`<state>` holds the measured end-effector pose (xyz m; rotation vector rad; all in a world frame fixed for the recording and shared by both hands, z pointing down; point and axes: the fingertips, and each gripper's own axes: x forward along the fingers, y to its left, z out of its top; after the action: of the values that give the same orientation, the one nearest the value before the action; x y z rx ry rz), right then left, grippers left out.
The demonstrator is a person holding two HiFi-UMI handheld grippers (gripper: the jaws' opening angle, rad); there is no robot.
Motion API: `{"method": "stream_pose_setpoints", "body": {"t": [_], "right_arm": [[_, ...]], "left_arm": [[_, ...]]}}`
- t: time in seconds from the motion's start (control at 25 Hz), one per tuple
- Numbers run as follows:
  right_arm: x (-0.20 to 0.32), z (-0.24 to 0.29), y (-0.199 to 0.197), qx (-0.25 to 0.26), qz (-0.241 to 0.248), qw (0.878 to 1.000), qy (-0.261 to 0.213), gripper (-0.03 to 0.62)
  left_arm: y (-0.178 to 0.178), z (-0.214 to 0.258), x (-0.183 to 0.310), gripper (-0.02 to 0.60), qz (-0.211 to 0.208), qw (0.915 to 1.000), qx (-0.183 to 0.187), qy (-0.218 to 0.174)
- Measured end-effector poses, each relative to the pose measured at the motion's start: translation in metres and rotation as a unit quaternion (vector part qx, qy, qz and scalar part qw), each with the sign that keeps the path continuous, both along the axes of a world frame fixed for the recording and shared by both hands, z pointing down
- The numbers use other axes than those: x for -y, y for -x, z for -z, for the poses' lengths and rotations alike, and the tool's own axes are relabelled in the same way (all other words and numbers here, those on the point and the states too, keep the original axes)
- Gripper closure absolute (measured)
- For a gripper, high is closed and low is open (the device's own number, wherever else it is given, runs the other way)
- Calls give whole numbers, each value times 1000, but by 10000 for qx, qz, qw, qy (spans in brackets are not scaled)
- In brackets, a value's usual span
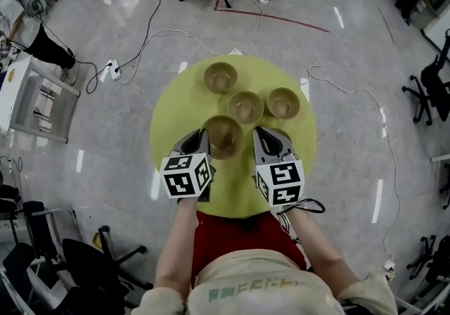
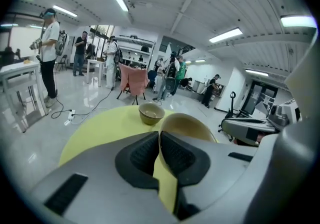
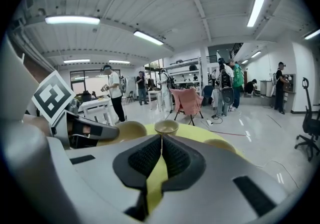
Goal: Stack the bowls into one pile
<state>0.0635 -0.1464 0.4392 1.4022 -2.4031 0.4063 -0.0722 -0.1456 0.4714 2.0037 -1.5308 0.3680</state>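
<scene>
The round yellow-green table [image 1: 176, 110] carries four bowls. None is stacked on another.

Left gripper [image 1: 202, 136]: positioned over the near half of the table, left of centre. In the left gripper view its jaws [image 2: 160, 135] are closed on the wall of the nearest bowl [image 2: 187, 125], one jaw inside the rim and one outside. In the head view this held bowl [image 1: 225, 138] sits between the two grippers, toward the table's near edge. The views do not show whether it is lifted clear of the table.

Right gripper [image 1: 267, 134]: positioned just right of the held bowl, level with the left gripper. In the right gripper view its jaws [image 3: 161, 140] are brought together with only a hairline seam between the pads. Nothing is between them.

Remaining bowls, all upright and apart from each other:
- Centre bowl [image 1: 245, 106]: at the table's centre, just beyond the held bowl.
- Right bowl [image 1: 284, 103]: beside the centre bowl, toward the right edge.
- Far bowl [image 1: 220, 76]: near the far edge.
</scene>
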Motion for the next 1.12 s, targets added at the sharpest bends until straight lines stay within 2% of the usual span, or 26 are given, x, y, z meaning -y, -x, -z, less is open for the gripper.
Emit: {"method": "stream_pose_setpoints", "body": {"t": [0.48, 0.76, 1.12], "right_arm": [[4, 52, -14, 149, 296, 9981, -526, 557], [1, 69, -19, 194, 427, 9962, -732, 557], [8, 78, -12, 284, 468, 9951, -820, 557]], "left_arm": [[-19, 76, 12, 548, 240, 9965, 214, -770], [-24, 107, 18, 548, 412, 9929, 254, -1084], [-23, 129, 27, 548, 400, 9894, 302, -1365]]}}
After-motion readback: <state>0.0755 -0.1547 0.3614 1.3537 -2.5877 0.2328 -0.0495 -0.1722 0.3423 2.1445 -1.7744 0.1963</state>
